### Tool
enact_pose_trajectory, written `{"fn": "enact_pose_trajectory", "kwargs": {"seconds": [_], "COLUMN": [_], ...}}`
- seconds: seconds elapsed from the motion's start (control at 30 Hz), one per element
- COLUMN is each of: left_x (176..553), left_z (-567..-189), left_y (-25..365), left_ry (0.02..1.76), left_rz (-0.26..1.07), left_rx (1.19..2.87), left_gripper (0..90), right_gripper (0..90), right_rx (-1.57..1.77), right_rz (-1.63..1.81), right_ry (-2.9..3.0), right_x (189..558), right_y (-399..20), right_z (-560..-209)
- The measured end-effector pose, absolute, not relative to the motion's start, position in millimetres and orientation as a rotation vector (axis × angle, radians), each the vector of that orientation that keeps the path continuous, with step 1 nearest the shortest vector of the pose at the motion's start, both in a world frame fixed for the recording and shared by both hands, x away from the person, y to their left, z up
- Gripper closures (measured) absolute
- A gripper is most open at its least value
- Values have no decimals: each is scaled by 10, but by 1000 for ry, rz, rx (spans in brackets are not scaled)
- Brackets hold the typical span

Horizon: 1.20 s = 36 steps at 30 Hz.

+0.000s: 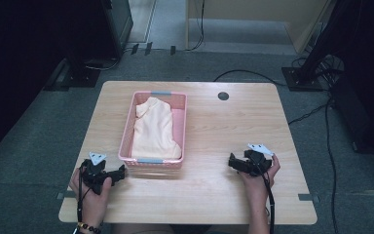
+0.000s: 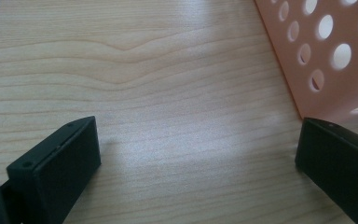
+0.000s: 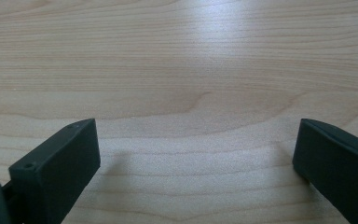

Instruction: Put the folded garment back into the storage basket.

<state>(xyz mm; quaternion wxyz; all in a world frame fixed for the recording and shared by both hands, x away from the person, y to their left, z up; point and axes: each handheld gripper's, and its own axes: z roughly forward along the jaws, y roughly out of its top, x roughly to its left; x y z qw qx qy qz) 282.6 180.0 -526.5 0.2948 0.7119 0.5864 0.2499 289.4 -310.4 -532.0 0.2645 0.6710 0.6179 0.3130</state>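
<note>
A pink perforated basket (image 1: 126, 127) stands on the left half of the wooden table (image 1: 224, 126), holding a folded pale yellow garment (image 1: 155, 127). My left gripper (image 1: 122, 172) rests on the table at the basket's near left corner, open and empty. From the left gripper view the basket wall (image 2: 326, 56) rises at the upper right, just beyond the left gripper (image 2: 198, 149). On the table's right side lies my right gripper (image 1: 232, 162), open with nothing between its jaws. The right gripper (image 3: 196, 149) faces bare wood.
A dark round grommet (image 1: 223, 95) sits near the table's far edge. Bare wood stretches between the basket and the right gripper. Cables (image 1: 321, 126) and stand bases (image 1: 299, 78) lie on the carpet beyond the table.
</note>
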Motion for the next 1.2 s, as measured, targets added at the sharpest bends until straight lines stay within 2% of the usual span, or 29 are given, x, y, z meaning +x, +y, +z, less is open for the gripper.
{"fn": "enact_pose_trajectory", "kwargs": {"seconds": [0.47, 1.2], "left_x": [2826, 2826], "left_z": [-5265, -5265], "left_y": [1800, 1800], "left_ry": [1561, 1561], "left_rz": [665, 665], "left_rx": [1895, 1895], "left_gripper": [0, 0], "right_gripper": [2, 2], "right_rx": [1807, 1861], "right_rz": [821, 826], "right_ry": [1673, 1594], "right_x": [2883, 2731], "right_y": [-3122, -3469], "right_z": [-5322, -5327]}}
